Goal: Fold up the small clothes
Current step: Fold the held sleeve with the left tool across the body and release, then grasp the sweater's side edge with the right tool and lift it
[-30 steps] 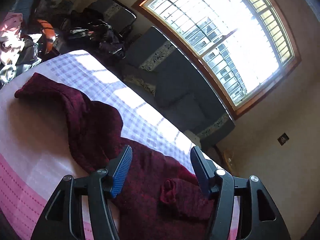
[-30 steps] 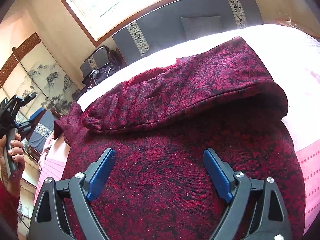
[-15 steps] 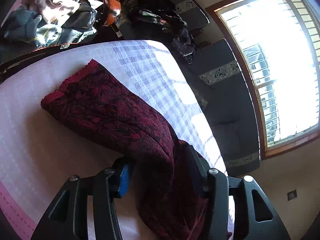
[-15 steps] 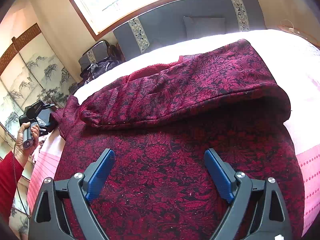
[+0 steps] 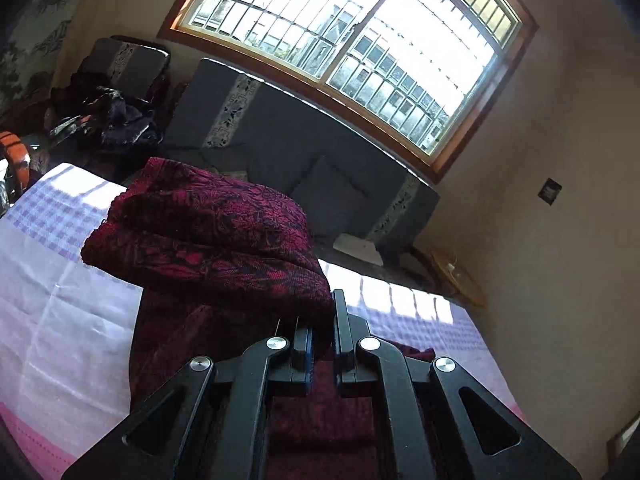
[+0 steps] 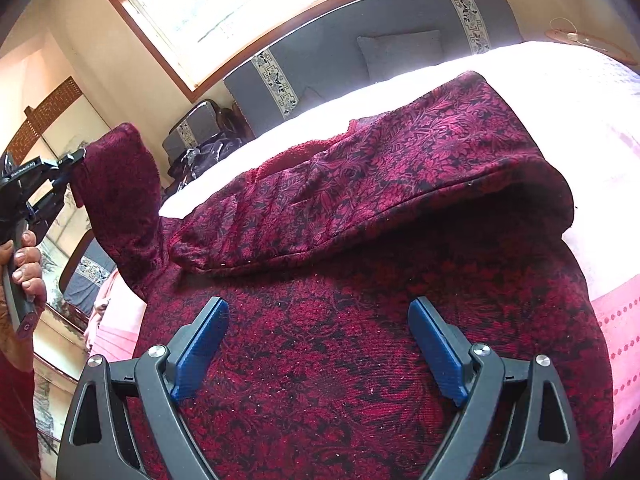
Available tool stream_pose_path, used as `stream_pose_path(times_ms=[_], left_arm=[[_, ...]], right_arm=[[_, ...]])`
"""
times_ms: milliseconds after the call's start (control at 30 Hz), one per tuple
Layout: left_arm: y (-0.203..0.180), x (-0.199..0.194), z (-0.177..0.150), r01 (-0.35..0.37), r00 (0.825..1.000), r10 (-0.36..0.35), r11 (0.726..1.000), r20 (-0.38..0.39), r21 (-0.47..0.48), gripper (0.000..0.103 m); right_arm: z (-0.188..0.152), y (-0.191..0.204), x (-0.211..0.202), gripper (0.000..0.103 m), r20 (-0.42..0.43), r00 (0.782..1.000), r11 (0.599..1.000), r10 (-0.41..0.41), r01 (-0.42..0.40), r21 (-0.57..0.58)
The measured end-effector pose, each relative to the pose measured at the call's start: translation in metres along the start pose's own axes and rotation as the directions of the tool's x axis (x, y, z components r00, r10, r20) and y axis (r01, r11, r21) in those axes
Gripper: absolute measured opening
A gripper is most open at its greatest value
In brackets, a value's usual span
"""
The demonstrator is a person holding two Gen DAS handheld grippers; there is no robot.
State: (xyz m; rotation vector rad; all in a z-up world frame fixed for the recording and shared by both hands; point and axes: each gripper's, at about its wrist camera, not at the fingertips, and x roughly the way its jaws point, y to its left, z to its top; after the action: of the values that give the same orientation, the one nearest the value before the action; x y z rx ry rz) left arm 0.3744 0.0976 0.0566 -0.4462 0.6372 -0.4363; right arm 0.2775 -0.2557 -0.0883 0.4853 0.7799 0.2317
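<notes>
The bed (image 5: 60, 300) carries a white cover with a lilac check toward its far edge and a pink dotted band (image 6: 616, 344) along its near edge. Beyond the far edge stands a dark grey sofa (image 5: 304, 152) with patterned trim strips and a grey cushion (image 6: 400, 54), set under a wide barred window (image 5: 344, 40) in a brown wooden frame. A chair (image 5: 128, 66) off the far left corner of the bed holds a heap of dark clothes (image 5: 108, 120). The walls are beige; a painted screen panel (image 5: 36, 36) stands on the left.

The task item is a dark red garment (image 6: 360, 320) with a black floral weave. Its body lies flat on the bed, running from the near edge toward the middle. One broad section is folded over the body, with its fold edge running across the garment. A sleeve (image 6: 120, 208) is raised clear of the bed at the left side.

My left gripper (image 5: 322, 340) has its jaws closed tight on the sleeve fabric, which bunches ahead of the jaws and hangs to the bed. In the right wrist view, a hand (image 6: 24, 272) grips the handle of this gripper at the left edge.

My right gripper (image 6: 318, 344) holds its jaws wide apart above the flat body of the garment, near the near edge of the bed. Its blue pads (image 6: 200, 352) grip nothing.
</notes>
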Motion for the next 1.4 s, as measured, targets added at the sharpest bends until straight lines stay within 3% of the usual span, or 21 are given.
stream_pose_path(times_ms=[167,300,400,467,500,533,600,667,767,867,967,1067,1100,1200,1267,1400], left_arm=[[-0.067,0.070,-0.055,0.059,0.988,-0.045,0.994,-0.150,0.088,0.007],[-0.095,0.121,-0.103,0.076,0.962,-0.024,0.981,-0.273,0.180,0.009],[-0.116,0.129,-0.132,0.079,0.948,0.010,0.960,-0.317,0.269,0.022],[-0.121,0.119,-0.137,0.096,0.949,-0.004,0.956,-0.315,0.278,0.028],[-0.121,0.111,-0.136,0.126,0.952,-0.042,0.956,-0.303,0.265,0.042],[-0.120,0.099,-0.133,0.169,0.953,-0.097,0.956,-0.287,0.239,0.069],[-0.114,0.070,-0.127,0.219,0.963,-0.182,0.958,-0.200,0.184,0.090],[-0.102,0.037,-0.122,0.214,0.976,-0.203,0.965,-0.084,0.153,0.092],[-0.064,0.003,-0.118,0.140,0.990,-0.141,0.986,0.011,0.089,0.095],[-0.010,-0.009,-0.129,0.078,0.997,-0.077,0.996,0.025,-0.045,0.095],[0.039,-0.007,-0.154,0.038,0.999,-0.033,0.980,0.029,-0.195,0.095],[0.065,-0.001,-0.182,-0.011,1.000,0.018,0.969,0.025,-0.247,0.095],[0.067,0.002,-0.184,0.003,1.000,0.001,0.961,0.015,-0.276,0.095],[0.058,-0.001,-0.184,-0.023,0.998,0.034,0.979,0.053,-0.205,0.095],[0.051,0.005,-0.185,-0.017,0.999,0.023,0.984,0.030,-0.179,0.095],[0.049,0.007,-0.187,-0.024,0.999,0.029,0.983,0.024,-0.181,0.095]], right_arm=[[0.002,-0.007,-0.004,0.090,0.014,1.000,0.999,0.026,-0.027,0.038],[0.003,-0.013,-0.006,0.090,0.023,0.999,0.997,0.042,-0.043,0.062],[0.003,-0.016,-0.007,0.090,0.026,0.998,0.995,0.059,-0.060,0.077],[0.003,-0.018,-0.008,0.090,0.029,0.997,0.994,0.067,-0.070,0.085],[0.003,-0.020,-0.010,0.090,0.031,0.997,0.993,0.070,-0.073,0.088],[0.004,-0.021,-0.010,0.090,0.032,0.997,0.993,0.074,-0.076,0.092],[0.005,-0.022,-0.010,0.090,0.034,0.997,0.992,0.076,-0.079,0.095],[0.004,-0.021,-0.010,0.090,0.036,0.997,0.993,0.072,-0.075,0.092],[0.003,-0.021,-0.015,0.090,0.061,0.996,0.994,0.065,-0.070,0.089],[0.001,-0.017,-0.025,0.090,0.090,0.996,0.997,0.027,-0.033,0.069],[0.003,0.001,-0.027,0.091,0.073,0.997,1.000,-0.003,0.002,0.011],[0.005,0.022,-0.028,0.091,0.066,0.997,0.996,-0.042,0.047,-0.075],[0.007,0.024,-0.025,0.091,0.056,0.997,0.994,-0.060,0.065,-0.092],[0.016,0.011,-0.024,0.091,0.038,0.996,0.996,-0.078,0.079,-0.044],[0.020,-0.011,-0.031,0.091,0.043,0.999,0.998,-0.030,0.028,0.062],[0.023,-0.054,-0.066,0.089,0.138,0.989,0.972,0.049,-0.080,0.223]])
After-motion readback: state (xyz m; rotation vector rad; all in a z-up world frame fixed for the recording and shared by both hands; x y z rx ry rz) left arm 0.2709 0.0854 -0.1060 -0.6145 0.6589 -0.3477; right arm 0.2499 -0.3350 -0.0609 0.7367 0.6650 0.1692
